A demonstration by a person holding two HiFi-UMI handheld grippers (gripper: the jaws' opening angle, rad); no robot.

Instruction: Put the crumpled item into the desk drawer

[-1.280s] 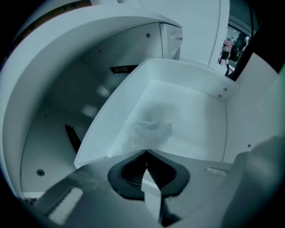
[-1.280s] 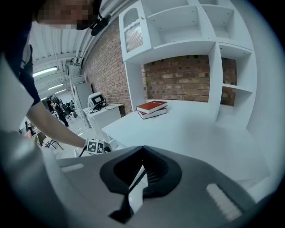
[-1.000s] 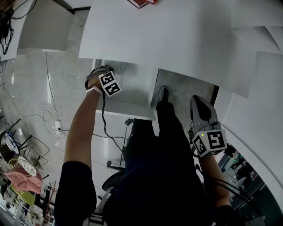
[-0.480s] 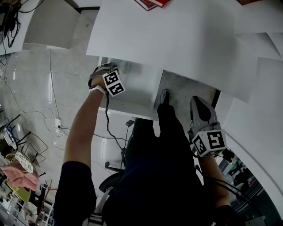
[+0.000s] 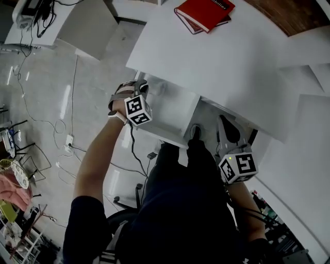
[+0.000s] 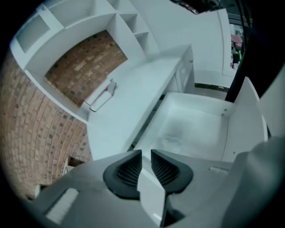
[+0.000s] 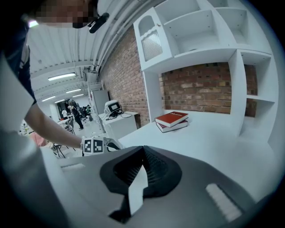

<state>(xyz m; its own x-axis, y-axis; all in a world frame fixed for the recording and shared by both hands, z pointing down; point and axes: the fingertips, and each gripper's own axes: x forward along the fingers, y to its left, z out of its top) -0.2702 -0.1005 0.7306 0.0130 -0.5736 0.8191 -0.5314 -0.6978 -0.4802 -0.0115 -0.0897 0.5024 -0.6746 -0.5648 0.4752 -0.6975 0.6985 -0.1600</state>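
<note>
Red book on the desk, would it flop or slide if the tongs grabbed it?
The red book is probably stiff, since its cover lies flat and hard-looking. It might slide, because it rests on a second book on the smooth white desk. It looks thick, so maybe heavy.

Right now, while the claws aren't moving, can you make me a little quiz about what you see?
1. Which claw is at the open desk drawer?
2. What colour is the top book on the desk? A blue, B red, C green.
3. True or false: the right claw is gripping a book.

Key
1. The left claw; its view looks into the drawer.
2. B, red.
3. False; its jaws are together with nothing between them.
</note>
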